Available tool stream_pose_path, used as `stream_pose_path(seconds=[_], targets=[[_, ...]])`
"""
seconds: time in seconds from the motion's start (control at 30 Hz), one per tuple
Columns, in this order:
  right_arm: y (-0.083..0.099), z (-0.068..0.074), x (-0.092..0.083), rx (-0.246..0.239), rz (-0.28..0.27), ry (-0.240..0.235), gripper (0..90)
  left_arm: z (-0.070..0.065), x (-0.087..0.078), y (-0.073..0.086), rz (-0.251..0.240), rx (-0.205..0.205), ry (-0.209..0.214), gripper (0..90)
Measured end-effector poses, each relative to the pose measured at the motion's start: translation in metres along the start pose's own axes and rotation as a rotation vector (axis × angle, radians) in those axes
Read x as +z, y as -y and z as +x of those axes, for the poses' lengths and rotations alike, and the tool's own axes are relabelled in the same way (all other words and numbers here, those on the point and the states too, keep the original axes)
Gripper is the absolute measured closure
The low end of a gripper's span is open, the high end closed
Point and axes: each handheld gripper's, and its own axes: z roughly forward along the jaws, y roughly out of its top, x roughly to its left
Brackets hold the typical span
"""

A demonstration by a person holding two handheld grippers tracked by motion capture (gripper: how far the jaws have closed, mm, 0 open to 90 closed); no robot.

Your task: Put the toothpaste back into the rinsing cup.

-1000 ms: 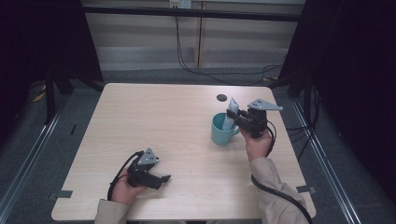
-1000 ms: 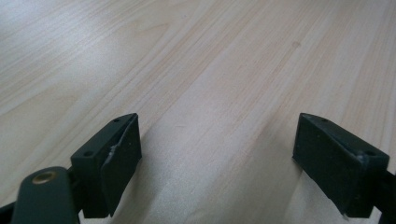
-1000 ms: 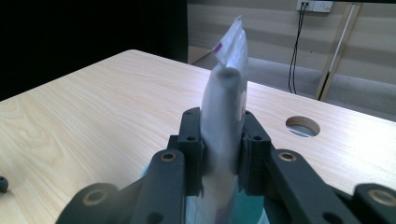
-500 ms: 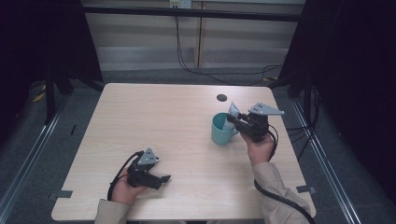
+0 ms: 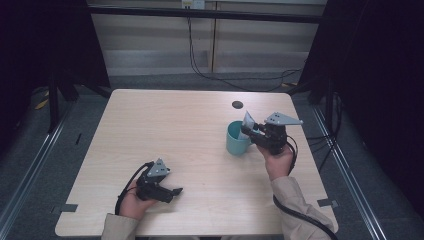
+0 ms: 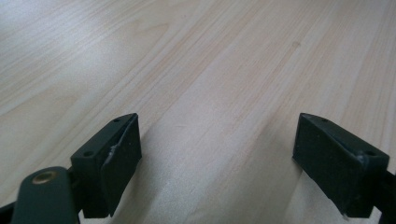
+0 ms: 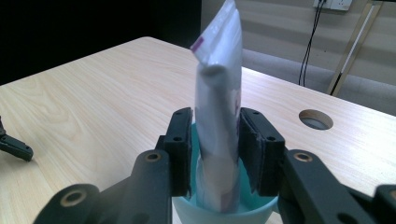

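The right gripper (image 7: pixel 215 154) hangs over the teal cup (image 5: pixel 236 140), which stands near the right edge of the surface (image 5: pixel 165 130), below the round hole (image 5: pixel 237 104). A white pouch (image 7: pixel 218 116) stands upright in the cup, between the jaws. The jaws have just been opening: a second ago they were pinched tight on the pouch, and now a thin gap shows on each side, so the pads seem to have let go. That suggests the pouch is delivered into the cup and the hand is free to draw back. The pouch rises well above the rim and could tip. The left gripper (image 6: pixel 233 163) rests near the front edge, jaws wide apart with nothing between them.
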Motion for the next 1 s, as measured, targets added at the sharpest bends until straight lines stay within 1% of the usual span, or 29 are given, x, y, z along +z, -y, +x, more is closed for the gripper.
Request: stream_pose_path(seconds=[0.07,0.2,0.37,0.47,0.53,0.6,0.63,0.77,0.83,0.87,1.0], targets=[[0.0004,0.0,-0.0003,0.0,0.003,-0.002,63.4,0.0,0.0,0.0,0.001,0.0,0.0,14.9],[0.0009,0.0002,-0.0006,0.007,0.004,0.004,57.3,0.0,0.0,0.0,0.0,0.0,0.0,14.9],[0.0015,0.0001,-0.0008,0.021,0.008,0.003,47.2,0.0,0.0,0.0,0.001,0.0,0.0,14.9],[0.0015,0.0005,-0.001,0.02,0.016,0.001,42.1,0.0,0.0001,0.0001,-0.001,0.0,0.001,14.9],[0.0012,0.0007,-0.0013,0.016,0.028,0.009,37.4,0.0,0.0,0.0,0.0,0.0,0.0,14.8],[0.0013,-0.0001,-0.0016,0.032,0.025,0.002,34.3,0.0,0.0,0.0,0.0,0.0,0.0,14.8],[0.0013,-0.0001,-0.0022,0.037,0.027,0.005,32.9,0.0,0.0,0.0,0.0,0.0,0.0,14.9],[0.0026,-0.0006,-0.0038,0.053,0.028,0.007,27.9,0.0,-0.0001,0.0,0.001,0.001,0.0,14.9],[0.0033,-0.0009,-0.0048,0.052,0.034,0.003,26.7,0.0,0.0001,0.0001,-0.002,0.0,0.001,14.9],[0.0036,-0.0005,-0.0055,0.053,0.035,0.007,26.2,0.0,0.0002,0.0001,-0.003,0.0,0.002,14.9],[0.0042,-0.0006,-0.008,0.062,0.045,-0.004,24.3,0.0,0.0002,0.0002,-0.003,0.0,0.001,14.9]])
